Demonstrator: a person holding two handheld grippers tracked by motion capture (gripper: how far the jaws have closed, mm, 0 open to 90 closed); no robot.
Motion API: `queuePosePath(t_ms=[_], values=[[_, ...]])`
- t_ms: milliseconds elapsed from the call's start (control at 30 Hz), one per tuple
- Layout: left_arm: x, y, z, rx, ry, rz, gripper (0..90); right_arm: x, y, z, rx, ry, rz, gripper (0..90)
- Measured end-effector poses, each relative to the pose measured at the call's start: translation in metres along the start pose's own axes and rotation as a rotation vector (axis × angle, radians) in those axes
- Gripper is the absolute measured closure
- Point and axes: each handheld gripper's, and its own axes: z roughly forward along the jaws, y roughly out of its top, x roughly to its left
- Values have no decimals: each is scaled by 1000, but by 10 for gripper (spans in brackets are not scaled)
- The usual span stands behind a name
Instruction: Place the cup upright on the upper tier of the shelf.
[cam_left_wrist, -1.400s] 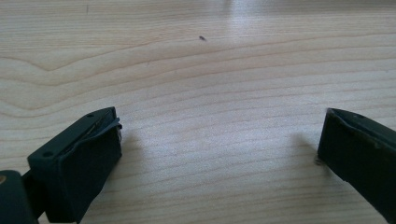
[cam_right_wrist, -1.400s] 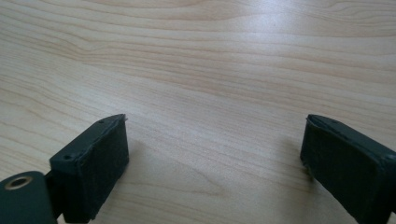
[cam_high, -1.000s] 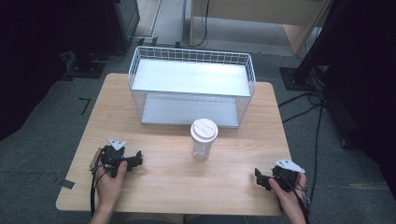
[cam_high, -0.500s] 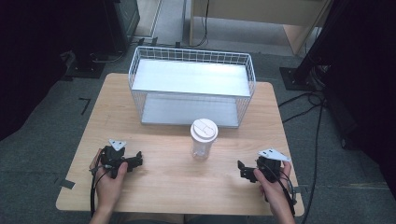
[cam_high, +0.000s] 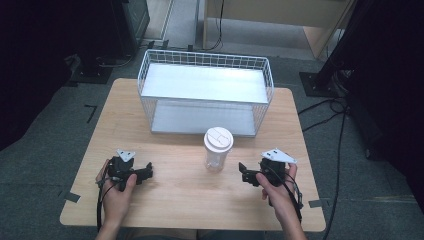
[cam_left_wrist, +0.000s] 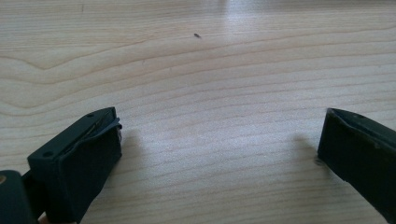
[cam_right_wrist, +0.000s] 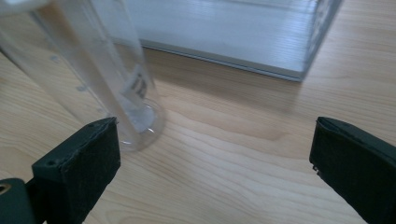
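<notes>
Standing upright at the centre of the wooden table (cam_high: 190, 200), the clear plastic cup (cam_high: 217, 155) wears a white lid (cam_high: 218, 139), and just beyond it at twelve o'clock sits the white wire basket (cam_high: 206, 92). Over at four o'clock from the cup, the right gripper (cam_high: 244, 174) hangs near it, jaws spread wide, nothing between them. Down at eight o'clock, well apart from the cup, the left gripper (cam_high: 147, 172) rests low over bare wood, jaws wide too.
</notes>
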Motion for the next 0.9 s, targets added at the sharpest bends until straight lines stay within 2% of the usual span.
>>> queuePosePath(t_ms=[67, 167, 233, 267, 400, 500, 600, 900], values=[[0, 0, 0, 0, 0, 0, 0, 9, 3, 6, -13, 19, 1, 20], [0, 0, 0, 0, 0, 0, 0, 15, 5, 9, -21, 37, 7, 20], [0, 0, 0, 0, 0, 0, 0, 21, 7, 13, -30, 34, -3, 20], [0, 0, 0, -1, 0, -1, 0, 26, 10, 16, -37, 55, -7, 21], [0, 0, 0, -1, 0, -1, 0, 40, 15, 21, -55, 84, -30, 21], [0, 0, 0, -1, 0, -1, 0, 48, 18, 25, -65, 103, -27, 21], [0, 0, 0, 0, 0, 0, 0, 54, 21, 28, -83, 123, -22, 22], [0, 0, 0, -1, 0, 0, 0, 66, 28, 44, -121, 139, -3, 24]])
